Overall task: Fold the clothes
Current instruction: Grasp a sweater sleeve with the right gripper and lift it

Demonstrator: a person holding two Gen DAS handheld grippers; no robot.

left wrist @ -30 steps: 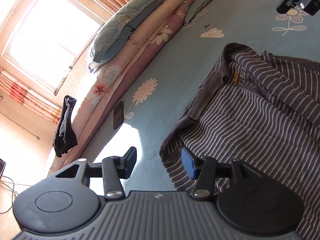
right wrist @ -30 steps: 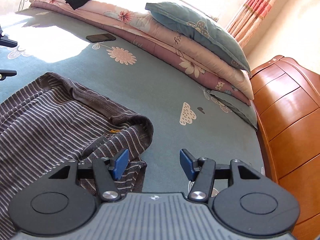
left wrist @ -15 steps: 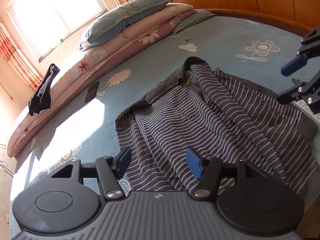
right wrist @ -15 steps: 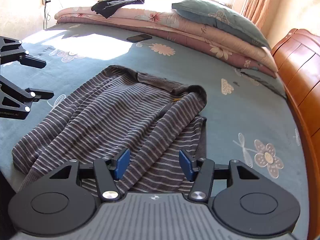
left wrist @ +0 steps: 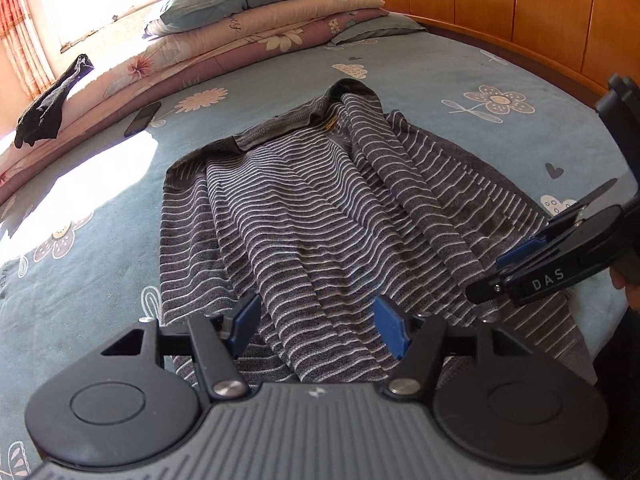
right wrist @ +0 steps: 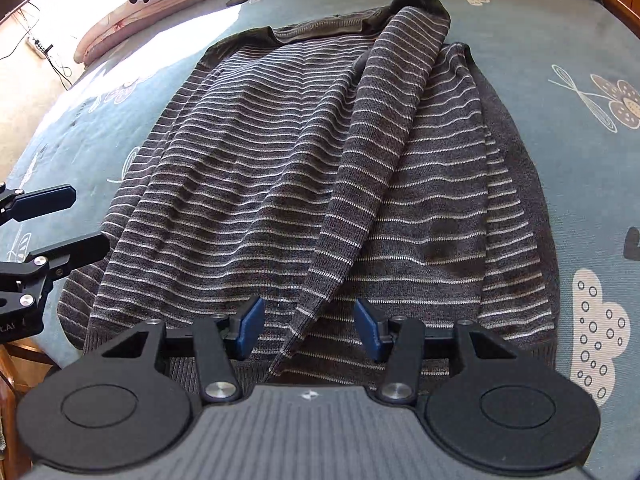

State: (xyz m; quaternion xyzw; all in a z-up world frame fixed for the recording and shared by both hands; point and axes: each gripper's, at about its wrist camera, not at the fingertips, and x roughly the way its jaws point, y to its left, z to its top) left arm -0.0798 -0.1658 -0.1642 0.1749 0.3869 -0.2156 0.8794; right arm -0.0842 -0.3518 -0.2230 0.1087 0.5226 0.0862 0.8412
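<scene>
A: Why was the striped sweater (right wrist: 304,168) spread flat on the bed (right wrist: 560,40)?

B: For folding. Its hem faced both claws; one sleeve lay across the front.

A: Gripping yet?

B: No. The left claw (left wrist: 316,322) and right claw (right wrist: 310,322) hung released above the hem, holding nothing.

The near hem of the striped sweater (right wrist: 280,168) is covered by the body of the right tongs (right wrist: 308,326) in the right wrist view and by the left tongs (left wrist: 316,326) in the left wrist view. What lies under its folded-over sleeve cannot be made out. In the left wrist view the right tongs are cut off by the right edge, and only a sliver of a hand (left wrist: 628,286) is seen there. The dark garment (left wrist: 48,108) on the folded quilts (left wrist: 224,52) cannot be identified. The flat dark object (left wrist: 142,119) on the bed (left wrist: 100,208) is too small to tell.
</scene>
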